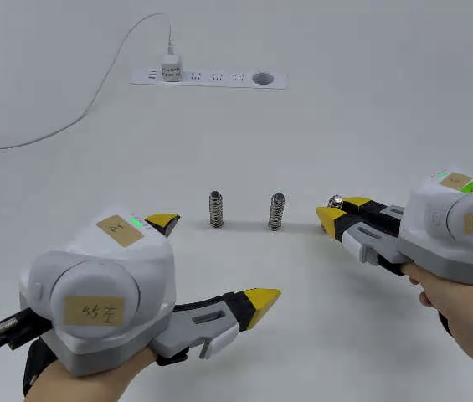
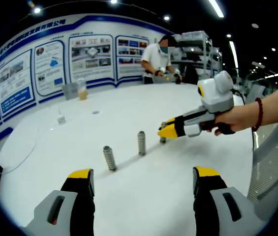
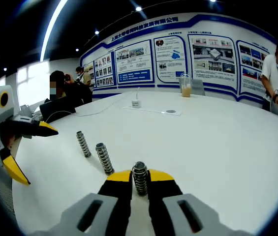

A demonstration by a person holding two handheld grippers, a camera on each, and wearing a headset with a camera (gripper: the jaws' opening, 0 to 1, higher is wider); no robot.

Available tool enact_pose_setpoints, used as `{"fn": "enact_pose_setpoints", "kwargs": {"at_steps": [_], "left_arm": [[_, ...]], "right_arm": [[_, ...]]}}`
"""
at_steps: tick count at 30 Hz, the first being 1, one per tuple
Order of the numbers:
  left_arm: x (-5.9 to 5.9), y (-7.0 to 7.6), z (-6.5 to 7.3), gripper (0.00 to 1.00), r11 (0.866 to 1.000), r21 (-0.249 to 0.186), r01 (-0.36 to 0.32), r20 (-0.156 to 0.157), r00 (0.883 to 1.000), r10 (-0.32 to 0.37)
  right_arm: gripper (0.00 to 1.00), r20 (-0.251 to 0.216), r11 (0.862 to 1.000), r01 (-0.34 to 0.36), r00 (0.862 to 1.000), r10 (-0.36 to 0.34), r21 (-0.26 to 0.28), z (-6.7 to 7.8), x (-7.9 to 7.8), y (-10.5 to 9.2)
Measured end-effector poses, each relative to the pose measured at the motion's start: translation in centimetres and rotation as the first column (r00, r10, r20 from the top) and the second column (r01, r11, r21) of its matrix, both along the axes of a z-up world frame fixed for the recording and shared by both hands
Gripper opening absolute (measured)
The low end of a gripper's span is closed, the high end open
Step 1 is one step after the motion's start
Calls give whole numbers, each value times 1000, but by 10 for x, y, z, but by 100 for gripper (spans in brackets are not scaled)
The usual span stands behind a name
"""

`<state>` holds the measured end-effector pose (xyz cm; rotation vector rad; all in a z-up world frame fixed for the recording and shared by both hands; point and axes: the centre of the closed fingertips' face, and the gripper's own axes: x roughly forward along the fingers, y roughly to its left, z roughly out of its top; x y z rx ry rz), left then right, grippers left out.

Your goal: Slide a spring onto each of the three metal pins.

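Parks the left gripper near the body, jaws spread wide on nothing, probably to stay clear. Pinches the third spring, upright at the row's right end, between the nearly closed jaws of the right gripper, seemingly seating it on its pin. Shows the middle spring and the left spring upright beside it. Uses a bare white table, power strip at the far side, posters along the hall wall.

I see a white table with a white power strip lying at its far side, a charger plugged in and its cable trailing away across the top. Nearer me, three springs stand upright in a row on the surface: first spring, second spring, third spring.
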<state>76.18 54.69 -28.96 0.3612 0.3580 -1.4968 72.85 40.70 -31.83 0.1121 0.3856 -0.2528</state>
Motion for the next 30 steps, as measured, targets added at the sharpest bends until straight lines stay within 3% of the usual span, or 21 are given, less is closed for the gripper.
{"fn": "enact_pose_setpoints", "kwargs": {"at_steps": [7,9,22,27,30], "left_arm": [[2,1,0,83,1000,3,-7,1,1000,7],[3,2,0,83,1000,4,-11,2,1000,11],[9,4,8,82,999,6,-35,-22,999,36],[12,6,10,81,999,24,-46,-13,999,47],[13,8,12,81,998,33,-50,-9,999,50]], "right_arm": [[18,-14,1000,6,1000,-6,23,-1,-3,3],[25,-24,998,16,1000,-15,62,-1,-5,4],[39,-3,998,3,1000,-3,59,25,-13,15],[47,-2,996,13,1000,-13,90,35,-18,17],[48,6,997,8,1000,-8,76,43,-21,20]]}}
